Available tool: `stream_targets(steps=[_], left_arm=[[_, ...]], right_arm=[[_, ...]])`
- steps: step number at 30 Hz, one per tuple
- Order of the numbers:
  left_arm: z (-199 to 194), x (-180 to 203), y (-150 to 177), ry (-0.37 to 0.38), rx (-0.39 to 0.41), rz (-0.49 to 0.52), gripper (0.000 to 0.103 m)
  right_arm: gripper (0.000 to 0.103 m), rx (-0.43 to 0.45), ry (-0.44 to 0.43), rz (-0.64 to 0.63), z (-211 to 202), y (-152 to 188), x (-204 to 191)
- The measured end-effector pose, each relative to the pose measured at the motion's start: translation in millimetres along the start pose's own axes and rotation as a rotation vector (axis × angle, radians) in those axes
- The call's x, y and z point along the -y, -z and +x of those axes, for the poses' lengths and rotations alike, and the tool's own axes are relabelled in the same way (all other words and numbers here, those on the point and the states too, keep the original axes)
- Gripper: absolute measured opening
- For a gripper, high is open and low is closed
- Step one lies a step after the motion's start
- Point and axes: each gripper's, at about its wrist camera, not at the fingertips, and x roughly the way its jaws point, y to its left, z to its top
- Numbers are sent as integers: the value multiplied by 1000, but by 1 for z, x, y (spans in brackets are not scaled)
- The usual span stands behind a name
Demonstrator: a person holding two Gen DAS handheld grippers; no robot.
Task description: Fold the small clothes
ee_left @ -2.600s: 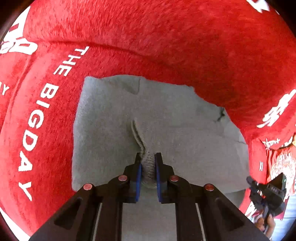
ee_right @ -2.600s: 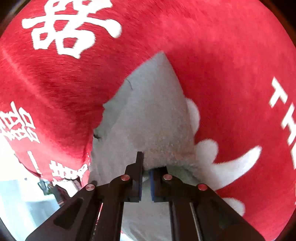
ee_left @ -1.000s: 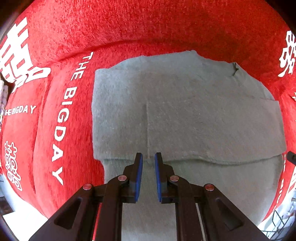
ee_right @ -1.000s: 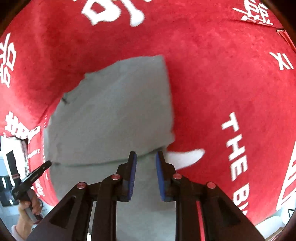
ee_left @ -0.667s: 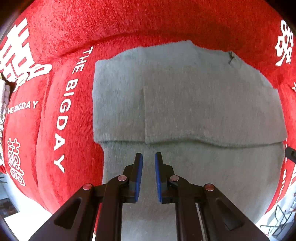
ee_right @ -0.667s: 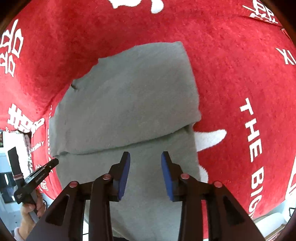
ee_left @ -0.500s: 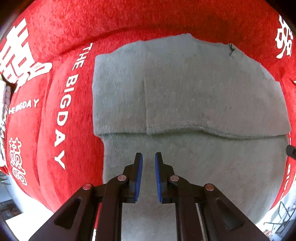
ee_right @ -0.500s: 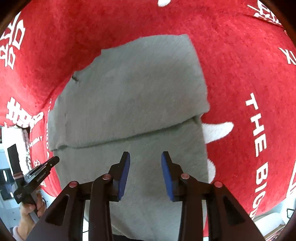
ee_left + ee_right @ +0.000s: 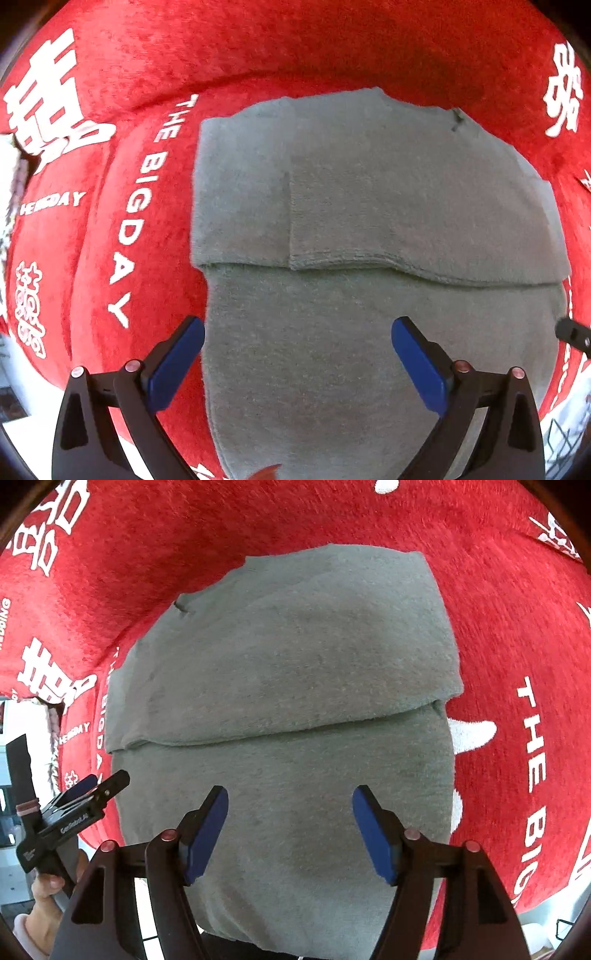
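On our far left we see the red cloth (image 9: 110,110) covering the surface, white lettering "THE BIGDAY" and Chinese characters printed on it. Left gripper (image 9: 297,328) hangs above the near half of the grey garment (image 9: 369,206), jaws spread wide, nothing between them. Its left finger sits over the garment's left edge, over the red cloth; its right finger is over grey fabric. In the right wrist view the left gripper (image 9: 96,783) shows at the left edge, held by the person's hand (image 9: 40,908).

Garment lies flat on the red cloth, folded: an upper layer covers the far half and ends in a straight edge running across the middle, with the lower layer extending toward us. We see a vertical seam or layer edge in the folded part in the left view, and a small dark mark near the far edge.

Right gripper (image 9: 290,797) is also spread wide, empty, both fingers above the near grey layer (image 9: 295,686). Further right, more red cloth (image 9: 517,627) with white text.
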Motion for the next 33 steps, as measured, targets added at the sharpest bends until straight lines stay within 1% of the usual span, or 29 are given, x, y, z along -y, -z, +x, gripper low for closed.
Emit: stream_targets(steps=[2, 3, 4, 7, 13, 16, 19, 26, 33], left_arm=[[-2, 1, -1, -37, 9, -5, 102], [-3, 3, -2, -57, 12, -7, 102], [-3, 4, -2, -61, 9, -9, 101], [-2, 9, -2, -52, -8, -4, 101], [-9, 24, -1, -28, 4, -11, 102], [-12, 29, 1, -24, 2, -30, 101], [-13, 36, 3, -15, -21, -54, 101], [-28, 54, 9, -20, -19, -4, 101], [-30, 48, 26, -15, -35, -35, 102]], right_arm=[[74, -2, -4, -2, -3, 1, 2], [76, -3, -7, -5, -5, 1, 5], [77, -3, -9, -5, -7, 2, 6], [79, -5, -13, -3, -12, 1, 15], [79, -8, -29, 18, -19, -2, 33], [79, -10, -40, 22, -22, -2, 38], [79, -13, -48, 27, -25, -2, 42], [79, -28, -69, 11, -35, -1, 43], [79, -76, -97, -5, -22, 2, 44]])
